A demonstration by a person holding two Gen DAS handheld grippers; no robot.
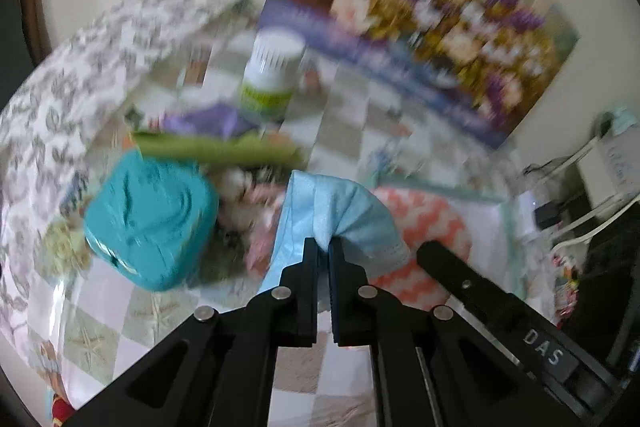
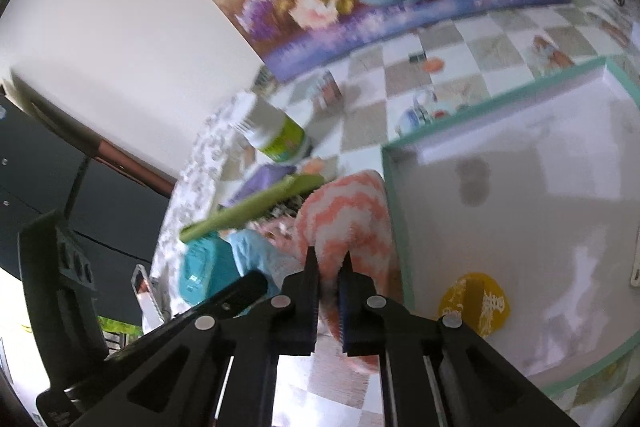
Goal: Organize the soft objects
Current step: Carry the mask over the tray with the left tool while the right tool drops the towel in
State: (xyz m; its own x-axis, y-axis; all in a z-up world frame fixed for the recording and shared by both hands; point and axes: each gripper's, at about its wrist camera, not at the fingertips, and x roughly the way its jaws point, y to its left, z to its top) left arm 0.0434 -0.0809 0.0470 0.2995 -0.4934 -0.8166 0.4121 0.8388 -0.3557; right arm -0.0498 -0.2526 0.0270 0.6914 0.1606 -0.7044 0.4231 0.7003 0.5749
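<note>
Here, both claws are clamped on cloth. The left claw [image 1: 324, 247] has its jaws pressed together on a fold of a light blue cloth [image 1: 340, 207], which bunches up over the fingertips and hangs down to the left of them. The right claw [image 2: 328, 263] is closed tight on the edge of a fluffy cloth with orange and white zigzags [image 2: 344, 223]; the fabric fills the narrow gap between its jaws and spills below them.

In the left wrist view the zigzag cloth [image 1: 424, 223] lies just to the right of the blue one, and the other claw's black finger crosses in front of it. Both cloths sit in a small heap of things on the counter [image 1: 352, 99], which is covered with a checked sheet. To the left of the blue cloth lies a teal square box [image 1: 148, 223], and behind it a long green flat piece [image 1: 216, 149] rests across the pile, with something purple [image 1: 208, 123] just beyond. A white bottle with a green label [image 1: 272, 75] stands further back. A flower painting [image 1: 420, 11] leans against the wall.

In the right wrist view a shallow white tray with a mint green rim [image 2: 394, 195] lies just right of the zigzag cloth, touching or nearly touching it. A yellow round thing [image 2: 474, 303] lies inside the tray near its front.
</note>
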